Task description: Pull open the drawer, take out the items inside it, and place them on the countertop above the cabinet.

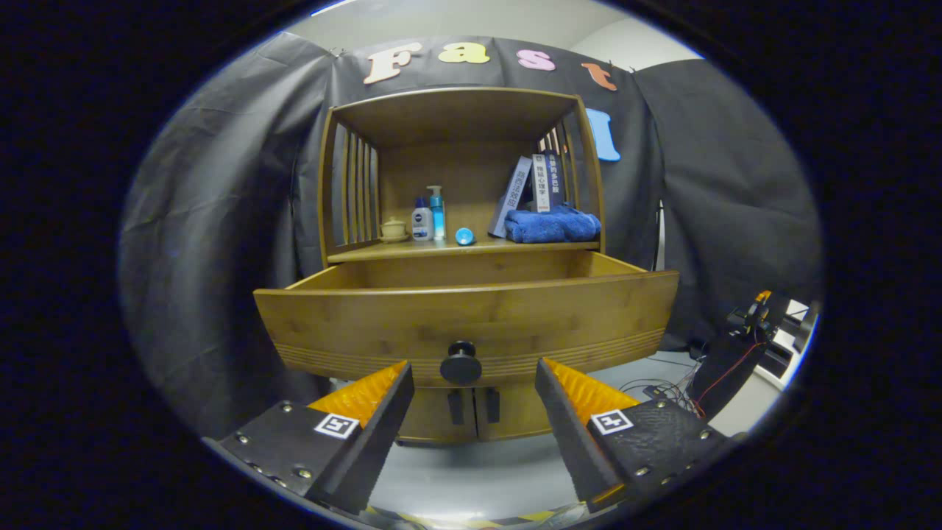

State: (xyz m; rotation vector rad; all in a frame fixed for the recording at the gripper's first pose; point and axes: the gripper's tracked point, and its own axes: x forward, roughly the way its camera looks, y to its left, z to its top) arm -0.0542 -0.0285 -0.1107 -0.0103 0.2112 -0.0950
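Drawer (466, 324) stands pulled out from cabinet (456, 184), front panel facing gripper (473, 379). Fingers spread wide, holding nothing; knob (461, 362) sits between the tips, just ahead, not touched. Judged: pull step done, so no need to pinch knob now. Drawer contents hidden behind the front panel from this low angle; can't tell what's inside. Countertop (449, 249) above drawer carries cup, bottles (429, 217), books, towel (552, 224); free spot near front edge, likely drop zone. Next: raise gripper over drawer rim.
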